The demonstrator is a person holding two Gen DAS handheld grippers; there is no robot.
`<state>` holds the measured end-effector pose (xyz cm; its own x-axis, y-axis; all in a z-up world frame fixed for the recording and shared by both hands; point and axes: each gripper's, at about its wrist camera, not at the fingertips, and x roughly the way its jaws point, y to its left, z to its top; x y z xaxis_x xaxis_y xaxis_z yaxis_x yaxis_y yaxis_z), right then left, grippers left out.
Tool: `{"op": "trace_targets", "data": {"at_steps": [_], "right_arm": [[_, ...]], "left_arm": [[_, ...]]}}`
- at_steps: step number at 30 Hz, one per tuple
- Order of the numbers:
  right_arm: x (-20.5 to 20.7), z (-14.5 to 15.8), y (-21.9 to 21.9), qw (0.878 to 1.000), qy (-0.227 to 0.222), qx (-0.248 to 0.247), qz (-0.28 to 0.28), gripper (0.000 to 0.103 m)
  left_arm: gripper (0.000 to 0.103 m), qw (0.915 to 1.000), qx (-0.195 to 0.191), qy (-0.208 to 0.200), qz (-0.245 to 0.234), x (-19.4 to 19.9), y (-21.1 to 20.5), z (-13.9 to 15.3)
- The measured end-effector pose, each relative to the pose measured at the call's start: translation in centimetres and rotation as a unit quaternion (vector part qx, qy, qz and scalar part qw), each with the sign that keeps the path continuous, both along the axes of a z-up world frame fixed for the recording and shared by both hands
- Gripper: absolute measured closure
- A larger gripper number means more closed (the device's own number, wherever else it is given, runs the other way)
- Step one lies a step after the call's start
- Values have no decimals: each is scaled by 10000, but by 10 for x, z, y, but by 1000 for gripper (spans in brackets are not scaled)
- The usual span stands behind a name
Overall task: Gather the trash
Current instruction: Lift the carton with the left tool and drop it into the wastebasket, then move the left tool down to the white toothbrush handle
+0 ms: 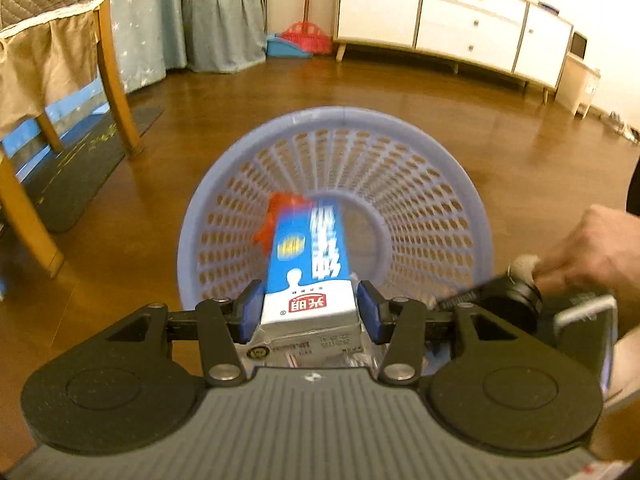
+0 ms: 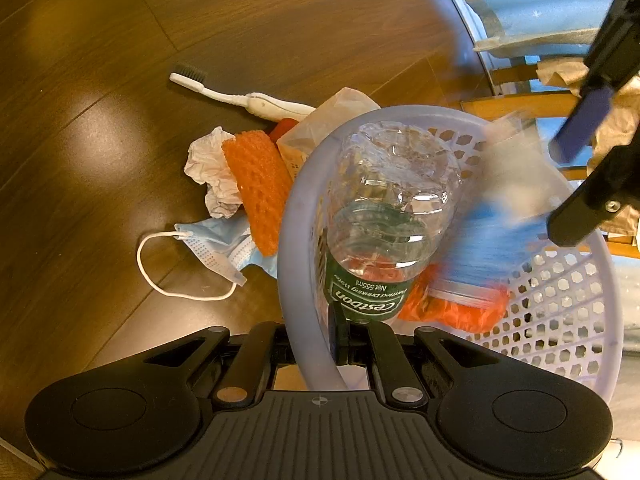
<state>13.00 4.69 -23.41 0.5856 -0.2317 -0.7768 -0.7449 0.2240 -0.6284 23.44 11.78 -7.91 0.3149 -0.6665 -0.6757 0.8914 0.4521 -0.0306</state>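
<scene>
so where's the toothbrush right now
Right wrist view, upper left: the toothbrush lies on the wooden floor, left of the basket, beyond the orange foam net.

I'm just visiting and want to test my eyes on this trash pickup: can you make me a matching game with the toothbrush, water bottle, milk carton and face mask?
Things:
1. toothbrush
2. water bottle
3. milk carton
4. face mask

Descriptions:
A. between the fingers of the left gripper, over the basket
B. light blue, on the floor, white ear loop
C. clear, green label, inside the basket
D. white, dark bristles, on the floor

Pairs: 1-D, 2-C, 3-A, 4-B
</scene>
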Motion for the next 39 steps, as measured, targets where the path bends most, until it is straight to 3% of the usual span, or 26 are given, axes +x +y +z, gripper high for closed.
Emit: {"op": "trace_targets", "data": {"at_steps": [14,26,33,39], "right_arm": [[0,-1,-2,10000,23,11,-1,99],[-2,-1,-3,10000,13,1,1,99],[0,-4,-6,10000,-41,-36,-36,99],[6,-7,-12,9998,-107,-114,-109,99]], "left_arm": [[48,9948,-69,220,993,18,38,-10],[48,9870,-17,422,1551,20,70,-21],[48,9787,250,594,1947,18,93,-48],[48,9753,473,790,2008,8,100,-76]]}}
